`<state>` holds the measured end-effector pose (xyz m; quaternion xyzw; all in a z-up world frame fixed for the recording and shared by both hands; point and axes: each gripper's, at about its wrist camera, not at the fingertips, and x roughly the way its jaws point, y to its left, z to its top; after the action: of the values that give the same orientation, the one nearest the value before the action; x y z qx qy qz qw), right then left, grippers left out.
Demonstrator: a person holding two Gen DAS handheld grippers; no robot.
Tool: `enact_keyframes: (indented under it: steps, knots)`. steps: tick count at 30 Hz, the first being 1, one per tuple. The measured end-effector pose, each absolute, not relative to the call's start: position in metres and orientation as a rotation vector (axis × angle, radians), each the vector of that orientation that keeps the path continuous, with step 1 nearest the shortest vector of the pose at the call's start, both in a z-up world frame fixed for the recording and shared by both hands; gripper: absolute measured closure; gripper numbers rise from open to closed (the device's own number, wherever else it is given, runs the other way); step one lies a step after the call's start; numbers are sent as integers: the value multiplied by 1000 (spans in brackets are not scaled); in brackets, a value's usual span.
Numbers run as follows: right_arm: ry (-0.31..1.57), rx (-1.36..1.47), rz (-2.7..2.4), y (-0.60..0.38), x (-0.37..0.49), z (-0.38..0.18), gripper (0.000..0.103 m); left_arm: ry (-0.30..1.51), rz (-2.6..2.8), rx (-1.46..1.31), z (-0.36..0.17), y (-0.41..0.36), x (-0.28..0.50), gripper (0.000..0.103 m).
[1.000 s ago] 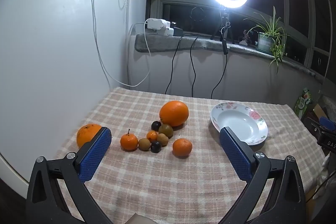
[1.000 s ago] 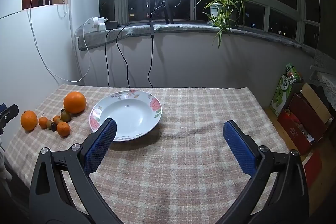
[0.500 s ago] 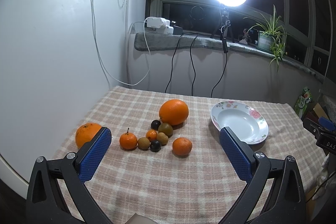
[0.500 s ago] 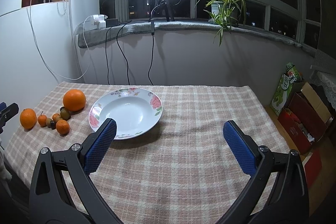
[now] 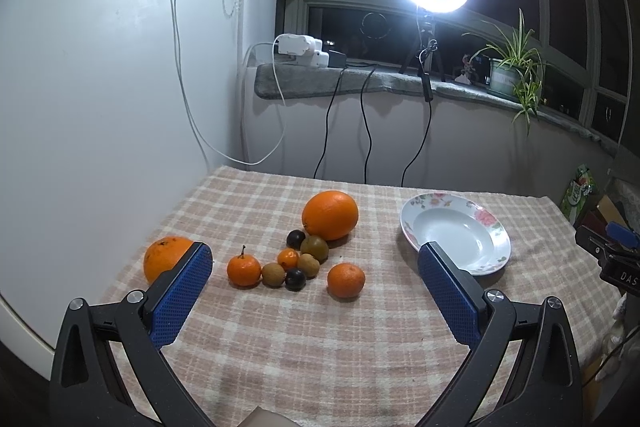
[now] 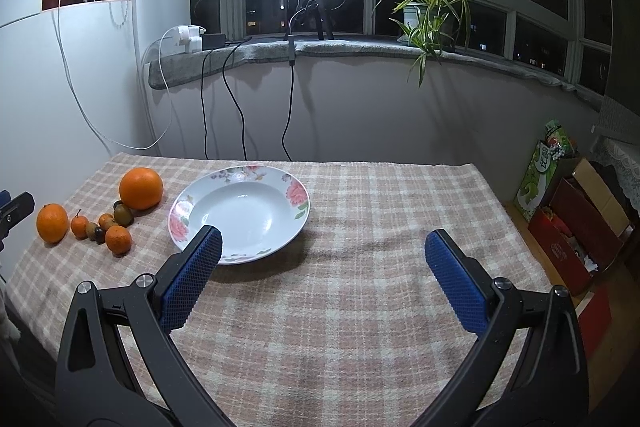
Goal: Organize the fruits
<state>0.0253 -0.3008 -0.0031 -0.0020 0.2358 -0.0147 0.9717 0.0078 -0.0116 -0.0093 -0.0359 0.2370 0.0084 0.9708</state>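
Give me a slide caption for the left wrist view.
Open left gripper faces loose fruit cluster beside empty floral plate.

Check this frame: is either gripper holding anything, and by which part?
Nothing is held. The left gripper and right gripper are both open above the table; the fruit lies untouched.

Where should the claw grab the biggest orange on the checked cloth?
Grip the big round orange across its widest middle, coming down from above with the open left claw. The small brown and dark fruits crowd its near side, so a low approach from the front would likely knock them.
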Motion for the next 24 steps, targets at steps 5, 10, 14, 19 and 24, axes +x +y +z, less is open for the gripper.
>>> enact_keyframes:
  steps: [5, 10, 14, 19, 24]
  knots:
    - [510, 2, -28, -301, 25, -3, 0, 480, 18, -72, -10, -12, 8, 1]
    - [518, 1, -25, -299, 26, -5, 0, 479, 17, -72, -9, -12, 8, 1]
    - [496, -2, -26, -300, 26, -5, 0, 478, 16, -72, -10, -12, 8, 1]
    - [502, -8, -25, -299, 26, -5, 0, 479, 17, -73, -10, -12, 8, 1]
    - [518, -10, -20, -300, 26, -6, 0, 478, 16, -72, -10, -12, 8, 1]
